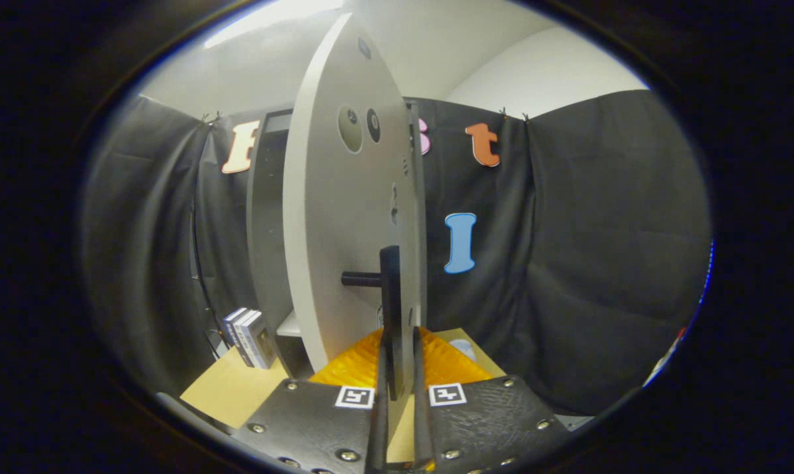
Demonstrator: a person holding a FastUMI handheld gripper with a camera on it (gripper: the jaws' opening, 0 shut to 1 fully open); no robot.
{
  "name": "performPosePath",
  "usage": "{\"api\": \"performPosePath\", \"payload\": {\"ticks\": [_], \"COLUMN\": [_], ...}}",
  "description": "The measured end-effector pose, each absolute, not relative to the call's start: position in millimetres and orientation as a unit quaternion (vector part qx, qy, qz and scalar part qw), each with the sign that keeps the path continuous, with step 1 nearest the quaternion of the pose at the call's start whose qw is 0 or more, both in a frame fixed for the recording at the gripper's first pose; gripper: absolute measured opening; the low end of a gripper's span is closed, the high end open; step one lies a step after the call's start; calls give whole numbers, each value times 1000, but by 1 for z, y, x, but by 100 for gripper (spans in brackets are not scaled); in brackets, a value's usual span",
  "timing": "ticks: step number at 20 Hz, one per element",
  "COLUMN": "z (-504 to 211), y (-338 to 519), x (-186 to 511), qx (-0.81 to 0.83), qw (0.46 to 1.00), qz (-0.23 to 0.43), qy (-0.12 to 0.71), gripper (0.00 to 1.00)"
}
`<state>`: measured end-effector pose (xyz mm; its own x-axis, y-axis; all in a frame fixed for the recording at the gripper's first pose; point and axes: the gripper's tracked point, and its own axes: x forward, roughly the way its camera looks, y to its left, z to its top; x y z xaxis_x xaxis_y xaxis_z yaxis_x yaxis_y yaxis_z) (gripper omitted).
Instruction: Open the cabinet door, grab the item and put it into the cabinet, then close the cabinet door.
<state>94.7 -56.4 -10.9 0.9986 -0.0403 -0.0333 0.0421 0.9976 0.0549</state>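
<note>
Claw (pixel 397 388) pinched nearly closed on the black bar handle (pixel 390 289) of the grey cabinet door (pixel 344 217); swing steadily toward 9 o'clock without slipping.

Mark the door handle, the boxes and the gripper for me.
door handle (pixel 391 289), gripper view, on its upright bar.
boxes (pixel 249 337), gripper view, on their front edges.
gripper (pixel 398 388), gripper view, between fingertips closed around handle.

Hand-held gripper (pixel 397 368), two flat plates with silver screw heads, a square black-and-white marker on each
</note>
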Motion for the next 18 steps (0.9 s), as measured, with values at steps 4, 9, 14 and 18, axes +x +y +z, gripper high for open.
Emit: {"api": "performPosePath", "payload": {"ticks": [4, 9, 14, 18], "z": [-7, -8, -7, -6], "y": [-77, -88, -95, -95], "x": [101, 103, 104, 106], "qx": [27, 45, 41, 43], "qw": [1000, 999, 999, 999], "qz": [-14, 0, 16, 24], "qy": [4, 3, 2, -2], "gripper": [11, 6, 6, 6]}}
